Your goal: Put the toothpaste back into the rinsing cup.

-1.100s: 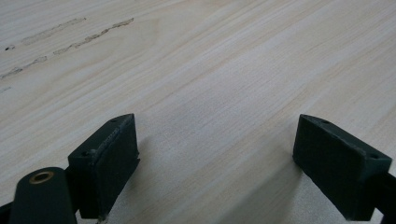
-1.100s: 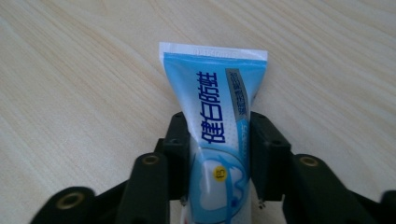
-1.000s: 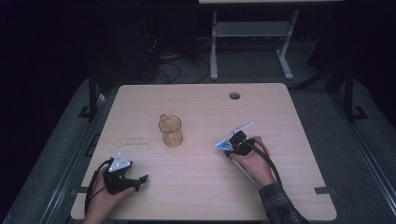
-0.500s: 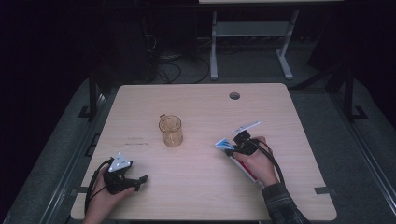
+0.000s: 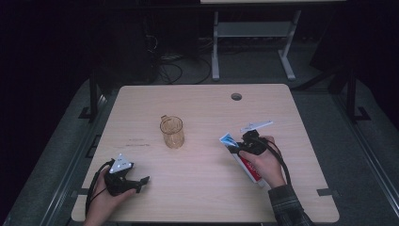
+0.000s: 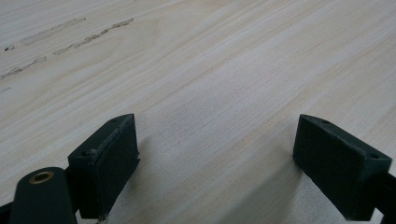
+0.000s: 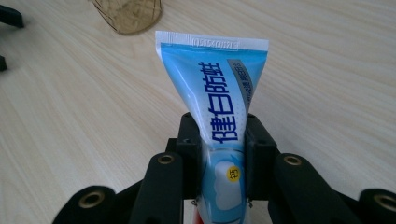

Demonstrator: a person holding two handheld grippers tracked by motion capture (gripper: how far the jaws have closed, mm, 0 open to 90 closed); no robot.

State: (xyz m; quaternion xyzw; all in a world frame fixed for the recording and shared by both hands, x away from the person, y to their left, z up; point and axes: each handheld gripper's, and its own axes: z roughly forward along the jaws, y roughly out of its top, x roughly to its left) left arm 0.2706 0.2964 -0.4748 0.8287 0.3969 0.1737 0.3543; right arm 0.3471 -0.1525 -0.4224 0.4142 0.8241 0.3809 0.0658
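Note:
A blue, white and red toothpaste tube [image 5: 245, 165] is held at the table's right, its flat crimped end [image 7: 211, 44] pointing toward the glass. My right gripper [image 5: 240, 149] is shut on the toothpaste tube; in the right gripper view the two black pads [image 7: 189, 144] press its sides. An amber glass mug [image 5: 171, 132] stands upright near the table's middle, and its base [image 7: 127, 14] shows ahead of the tube. My left gripper [image 5: 141, 181] rests at the front left corner, open, with bare wood between its pads [image 6: 105, 156].
The light wooden table [image 5: 197, 197] has a round cable hole [image 5: 236, 96] at the back right. Faint scuff marks [image 5: 137, 142] lie left of the mug. A metal stand [image 5: 254, 42] and cables sit on the dark floor behind.
My right gripper has shifted slightly toward the front right with the tube in it. The left gripper and the mug have stayed put.

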